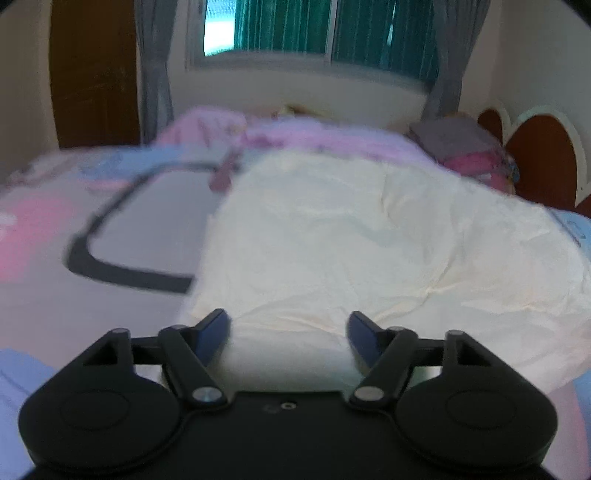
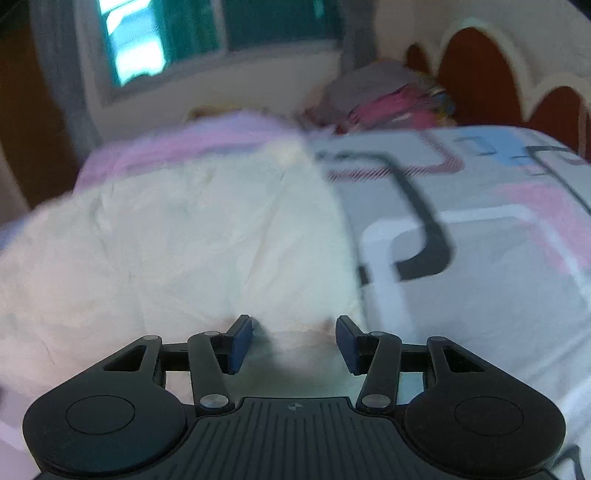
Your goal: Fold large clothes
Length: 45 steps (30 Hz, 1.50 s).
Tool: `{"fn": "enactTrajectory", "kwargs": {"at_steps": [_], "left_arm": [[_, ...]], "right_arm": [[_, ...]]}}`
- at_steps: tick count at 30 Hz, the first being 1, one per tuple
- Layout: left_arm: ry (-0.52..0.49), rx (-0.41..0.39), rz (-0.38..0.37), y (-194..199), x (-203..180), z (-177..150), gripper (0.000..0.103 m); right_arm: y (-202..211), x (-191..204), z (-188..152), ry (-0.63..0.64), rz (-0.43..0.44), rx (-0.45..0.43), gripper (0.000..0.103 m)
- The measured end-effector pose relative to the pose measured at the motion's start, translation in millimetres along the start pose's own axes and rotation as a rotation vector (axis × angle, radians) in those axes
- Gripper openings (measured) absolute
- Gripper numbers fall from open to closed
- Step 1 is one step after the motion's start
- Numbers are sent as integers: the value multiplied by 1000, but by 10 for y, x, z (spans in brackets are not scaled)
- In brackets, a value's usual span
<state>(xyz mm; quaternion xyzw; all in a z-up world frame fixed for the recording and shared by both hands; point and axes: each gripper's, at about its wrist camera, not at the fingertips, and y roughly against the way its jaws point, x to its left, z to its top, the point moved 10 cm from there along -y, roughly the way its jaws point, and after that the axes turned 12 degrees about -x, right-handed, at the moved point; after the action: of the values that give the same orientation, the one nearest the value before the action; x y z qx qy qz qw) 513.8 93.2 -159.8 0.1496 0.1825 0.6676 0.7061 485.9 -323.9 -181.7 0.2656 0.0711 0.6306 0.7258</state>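
A large cream-white garment [image 1: 362, 236] lies spread and wrinkled on the bed; it also shows in the right wrist view [image 2: 192, 240]. My left gripper [image 1: 289, 332] is open and empty, just above the garment's near edge close to its left corner. My right gripper [image 2: 294, 338] is open and empty, over the garment's near edge close to its right side. Both views are blurred.
The bed sheet [image 2: 480, 258] has grey, pink, blue and black shapes. A pink blanket [image 1: 295, 136] is bunched at the far side. A pile of folded clothes [image 1: 472, 151] sits by the brown headboard [image 1: 539, 158]. A window with grey curtains [image 1: 317, 33] is behind.
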Motion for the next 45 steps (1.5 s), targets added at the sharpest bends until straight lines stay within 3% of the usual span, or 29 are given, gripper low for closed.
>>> {"fn": "enactTrajectory", "kwargs": {"at_steps": [1,2,4,6,8,13,17,20,21,23,26,35,45], "left_arm": [[5,-27,22,130,36,14,96],[26,-51,33,249,89,16,98],[104,-58,19,393,179,-48,95],[221,-19,0,421,261,-187,84],[381,16,-30,364,336,-332,73],[695,36,-88,132,468,-485,72],[808,8,-104,-92,556,-472,71],[817,10,-94,-230,583,-404,65],[803,19,-89,-268,570,-386,54],[771,38,-108,-323,540,-370,33],[721,15,-128,-237,486,-272,22],[652,-20,-146,256,412,-139,20],[616,-26,-123,896,381,-348,19]], "right_arm": [[136,-81,38,-48,5,-29,94],[216,-135,42,-88,22,-41,95],[349,-250,-16,-185,48,-31,94],[372,-301,-132,-308,93,2,94],[314,-344,-268,-436,118,48,84],[72,-434,-462,-688,154,106,84],[-127,-491,-390,-759,158,77,84],[-260,-433,-324,-711,135,78,82],[-292,-408,-317,-679,119,88,64],[-319,-374,-313,-652,119,98,52],[-229,-352,-239,-630,147,69,28],[274,-300,-114,-548,190,43,23],[1007,-372,-374,-502,205,56,23]]}}
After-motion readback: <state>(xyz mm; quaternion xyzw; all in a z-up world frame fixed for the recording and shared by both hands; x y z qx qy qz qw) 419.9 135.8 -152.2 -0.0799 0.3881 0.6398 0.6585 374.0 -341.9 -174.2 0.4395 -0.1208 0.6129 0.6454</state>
